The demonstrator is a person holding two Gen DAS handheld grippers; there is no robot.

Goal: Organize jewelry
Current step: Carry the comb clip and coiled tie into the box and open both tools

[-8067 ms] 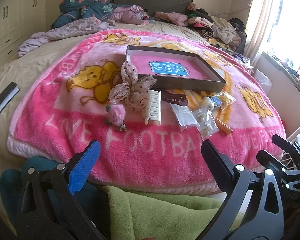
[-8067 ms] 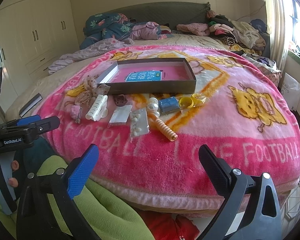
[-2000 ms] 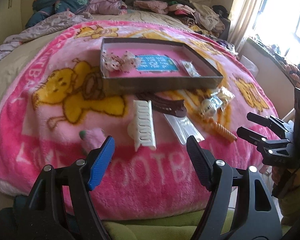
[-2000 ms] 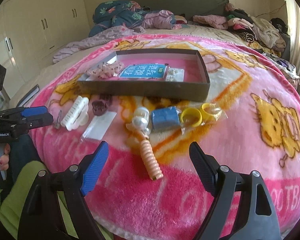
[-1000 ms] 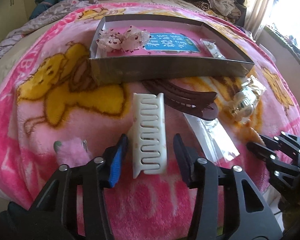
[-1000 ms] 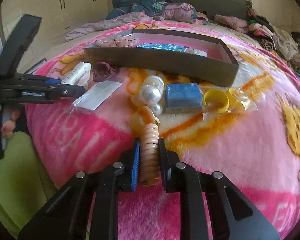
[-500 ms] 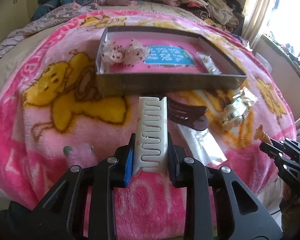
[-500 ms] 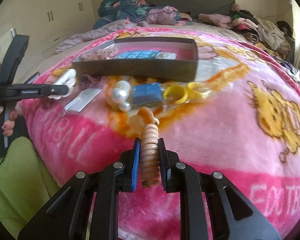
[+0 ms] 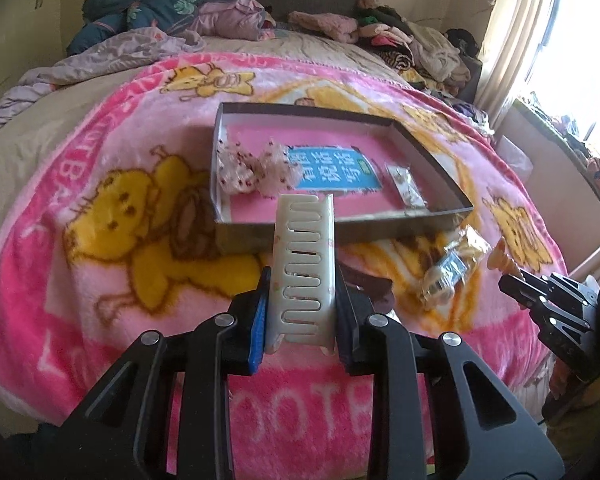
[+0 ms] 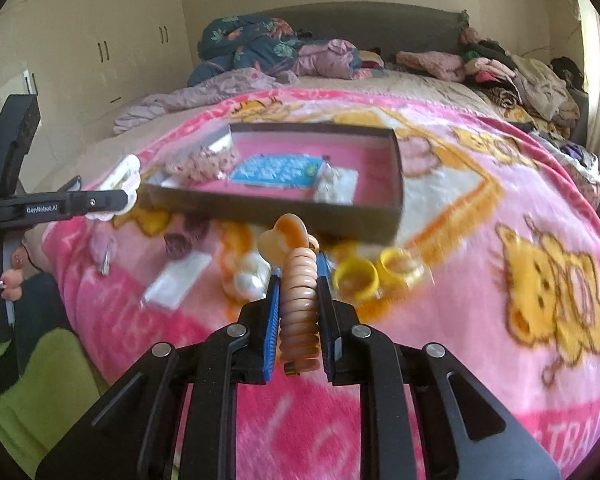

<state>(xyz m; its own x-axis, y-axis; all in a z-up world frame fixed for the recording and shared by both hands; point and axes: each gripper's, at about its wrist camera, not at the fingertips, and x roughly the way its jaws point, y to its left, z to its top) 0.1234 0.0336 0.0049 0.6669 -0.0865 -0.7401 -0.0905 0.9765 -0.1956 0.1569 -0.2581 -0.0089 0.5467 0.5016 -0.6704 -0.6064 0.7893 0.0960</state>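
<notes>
My left gripper (image 9: 300, 300) is shut on a white claw hair clip (image 9: 304, 264) and holds it above the blanket, just in front of the dark shallow box (image 9: 340, 232). The box holds a lace bow (image 9: 256, 170), a blue card (image 9: 332, 172) and a small packet (image 9: 406, 186). My right gripper (image 10: 298, 312) is shut on an orange spiral hair tie (image 10: 298, 304), lifted in front of the box (image 10: 284, 208). The right gripper also shows at the right edge of the left wrist view (image 9: 540, 292).
On the pink blanket (image 9: 100, 240) lie a brown hair clip (image 9: 364, 284), a clear bag (image 10: 178, 276), pearl beads (image 10: 246, 276), yellow rings (image 10: 376, 274) and a pink pom clip (image 10: 102, 250). Piled clothes (image 10: 500, 68) lie at the bed's far end.
Both grippers have lifted their items higher and moved toward the box. The white clip now overlaps the box's front wall in the left wrist view.
</notes>
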